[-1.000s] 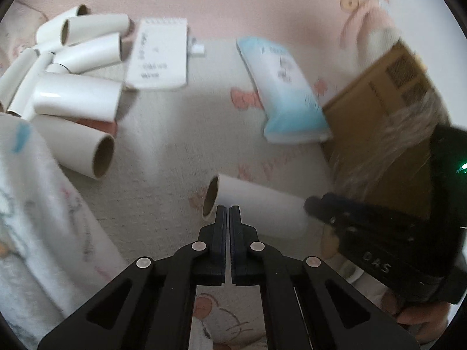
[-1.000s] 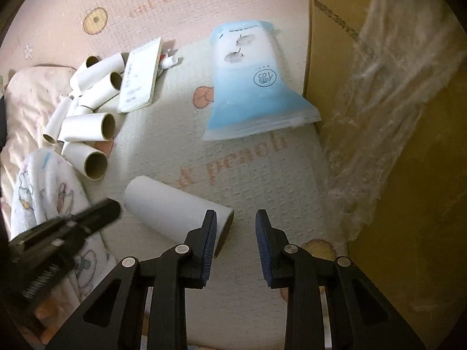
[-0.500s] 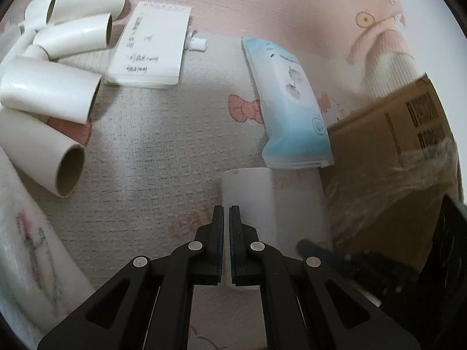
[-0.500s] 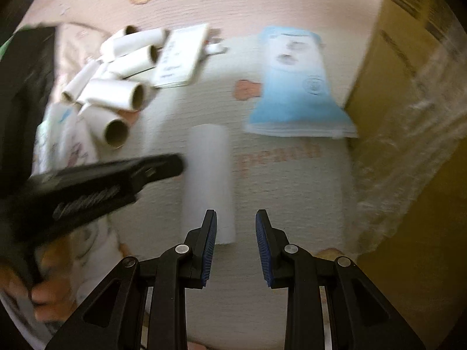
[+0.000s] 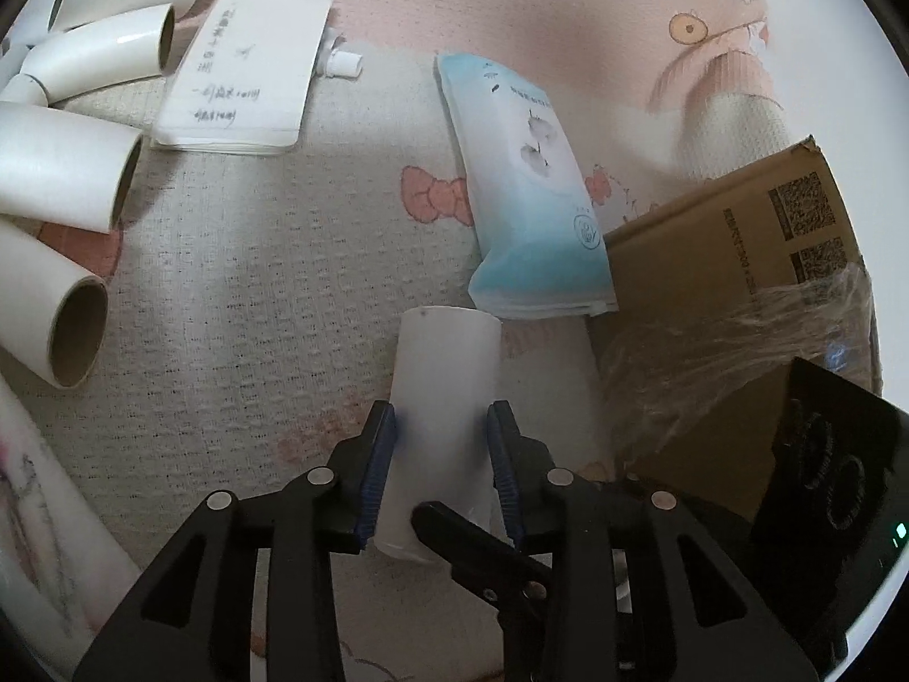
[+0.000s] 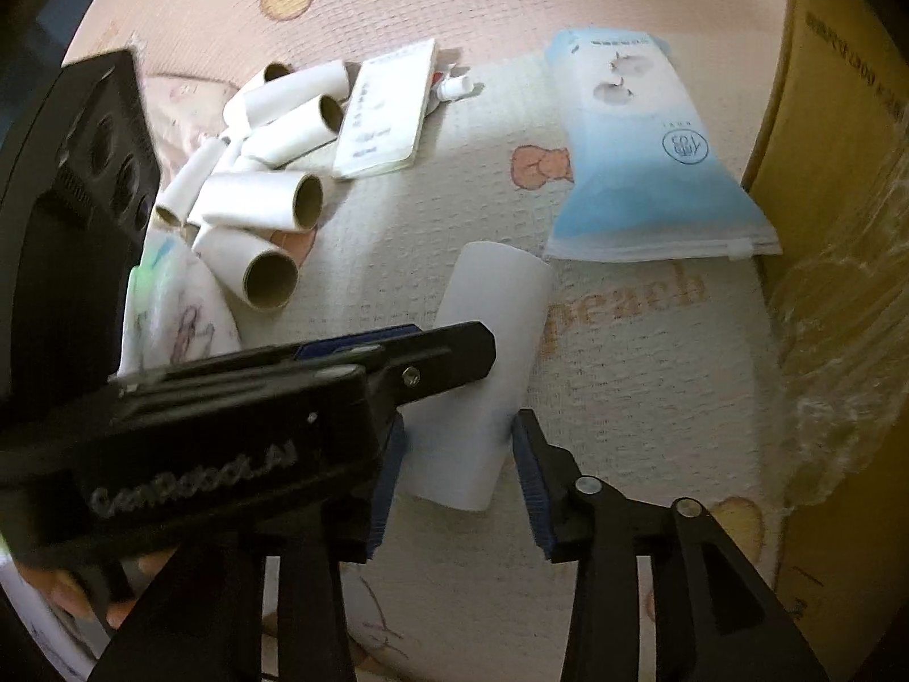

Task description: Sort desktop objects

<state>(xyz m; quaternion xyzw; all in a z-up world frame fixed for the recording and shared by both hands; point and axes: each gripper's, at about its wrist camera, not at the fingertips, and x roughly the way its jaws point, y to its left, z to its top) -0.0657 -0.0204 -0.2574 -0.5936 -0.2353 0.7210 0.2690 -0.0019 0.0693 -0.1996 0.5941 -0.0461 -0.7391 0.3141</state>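
**Two grippers straddle one tube**

One white paper tube [image 5: 449, 398] lies mid-frame on the mat [image 5: 255, 261], long axis running from bottom to top. Left gripper [image 5: 443, 460] and right gripper [image 6: 460, 483] have just been opening; both straddle it, pads apparently not pressing.

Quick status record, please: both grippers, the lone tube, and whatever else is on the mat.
left gripper: open, jaws have just been opening, lone tube between them
right gripper: open, jaws have just been opening, same tube between them, gap visible at one pad
lone tube: lying on the mat, far end near the blue pack
tube pile: far left, next to the notepad
box: right side, partly under plastic wrap
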